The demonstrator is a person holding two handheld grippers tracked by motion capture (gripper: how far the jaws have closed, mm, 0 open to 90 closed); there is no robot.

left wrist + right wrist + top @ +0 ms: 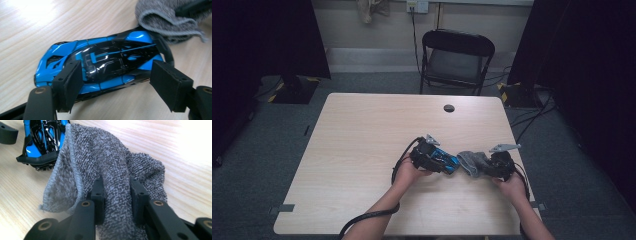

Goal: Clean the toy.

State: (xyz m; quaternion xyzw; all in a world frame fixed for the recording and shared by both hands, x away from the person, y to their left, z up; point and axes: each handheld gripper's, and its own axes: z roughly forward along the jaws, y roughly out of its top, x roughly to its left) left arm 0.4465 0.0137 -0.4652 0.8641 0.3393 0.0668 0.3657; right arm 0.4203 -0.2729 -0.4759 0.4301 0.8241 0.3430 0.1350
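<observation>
A blue and black toy car (100,57) lies on the light wooden table (362,135), near its front right. My left gripper (113,80) stands open over the car's near side; the left pad (71,82) overlaps the car's flank and the right pad (170,85) stands just clear of it. A grey towelling cloth (112,162) is bunched between the jaws of my right gripper (117,192), which is shut on it. The cloth's loose edge hangs against one end of the car (42,140). From above, car (447,162), cloth (473,161) and both grippers (428,155) (502,164) sit close together.
A round cable hole (449,108) is in the table's far side. A black folding chair (455,60) stands beyond the table. The table's right edge (523,165) runs close to my right hand. Cables trail from both grippers off the front edge.
</observation>
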